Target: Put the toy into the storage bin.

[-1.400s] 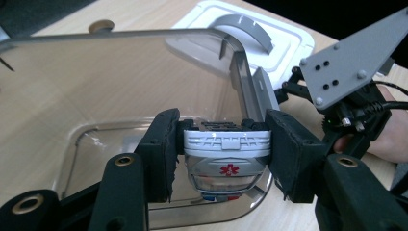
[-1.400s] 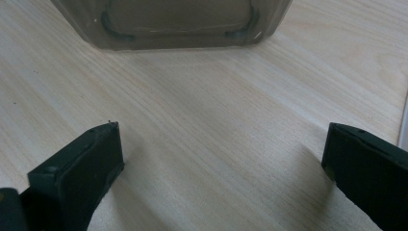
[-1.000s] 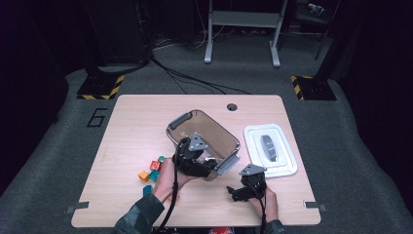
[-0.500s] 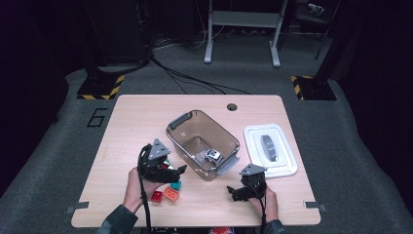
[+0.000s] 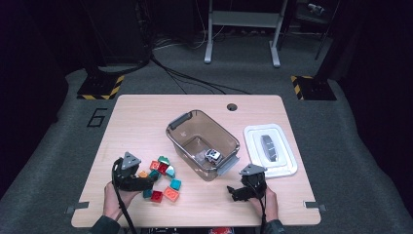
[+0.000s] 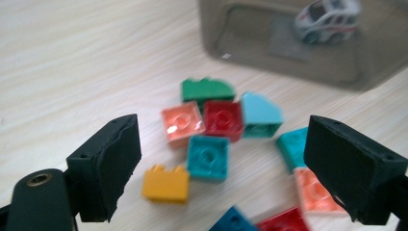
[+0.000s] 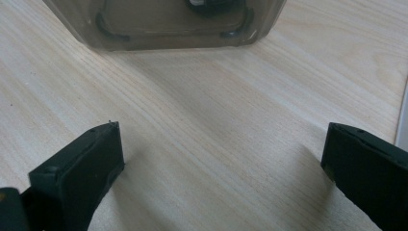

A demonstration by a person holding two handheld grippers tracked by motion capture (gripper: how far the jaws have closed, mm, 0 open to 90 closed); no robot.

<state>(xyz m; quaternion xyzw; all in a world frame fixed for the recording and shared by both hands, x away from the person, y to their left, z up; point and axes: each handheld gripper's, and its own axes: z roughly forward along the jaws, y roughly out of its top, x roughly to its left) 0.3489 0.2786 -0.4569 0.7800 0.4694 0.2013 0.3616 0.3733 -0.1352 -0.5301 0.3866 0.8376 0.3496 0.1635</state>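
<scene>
My left gripper [image 5: 152,179] hovers low at the front left, pointing at a heap of coloured bricks [image 5: 164,176]. Its jaws have just been opening and stand wide, gripping nothing [image 6: 223,144]. Beyond and below them lie a yellow brick [image 6: 166,183], a teal brick [image 6: 208,157], a red brick [image 6: 223,119] and a green brick [image 6: 207,90]. A white toy car [image 5: 212,155] lies inside the clear brown bin [image 5: 181,121], also visible through the bin wall [image 6: 327,19]. My right gripper [image 5: 232,193] rests open near the front edge, with bare wood between its jaws [image 7: 219,149].
A white lid [image 5: 287,168] with a grey handle lies right of the bin. The bin's near wall [image 7: 159,24] stands just ahead of my right gripper. The wooden table [image 5: 141,122] has a round hole [image 5: 232,107] at the back; cables and stands lie on the floor behind.
My left gripper has moved from over the bin down and to the front left, beside the bricks, and its jaws are wider. The toy car now lies in the bin. The right gripper kept still.
</scene>
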